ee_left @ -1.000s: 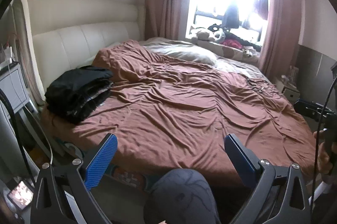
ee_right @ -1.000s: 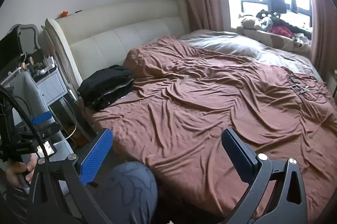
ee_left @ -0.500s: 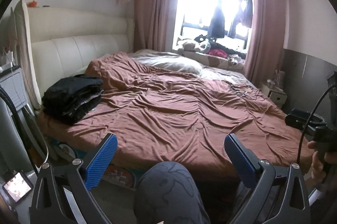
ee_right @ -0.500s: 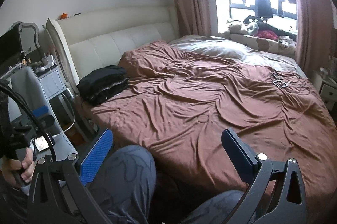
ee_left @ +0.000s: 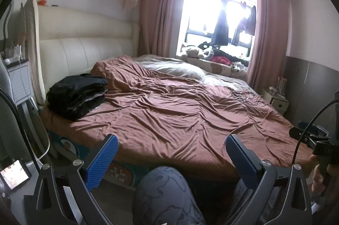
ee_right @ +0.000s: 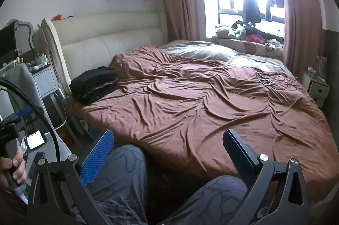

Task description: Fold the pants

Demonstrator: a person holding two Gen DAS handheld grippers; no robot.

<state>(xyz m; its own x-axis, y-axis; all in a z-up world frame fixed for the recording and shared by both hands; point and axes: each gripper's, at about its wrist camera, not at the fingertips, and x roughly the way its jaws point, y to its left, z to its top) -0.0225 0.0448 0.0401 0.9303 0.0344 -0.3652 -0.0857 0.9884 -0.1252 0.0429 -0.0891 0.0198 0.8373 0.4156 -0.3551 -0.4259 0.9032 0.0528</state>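
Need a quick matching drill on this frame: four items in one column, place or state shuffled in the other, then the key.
Items
1. black clothes stack
2. plush toys
3. left gripper
4. small screen

Places/states
A. on the window ledge
B. open, holding nothing
C. low beside the bed, lit
D. bed corner by the headboard

Pairs: 1-D, 2-A, 3-B, 4-C

The left gripper point(ee_left: 170, 156) hung wide open over a patterned knee point(ee_left: 167, 191), facing the brown-sheeted bed point(ee_left: 180, 119); folded black pants point(ee_left: 77, 93) lay stacked near the cream headboard point(ee_left: 84, 51)
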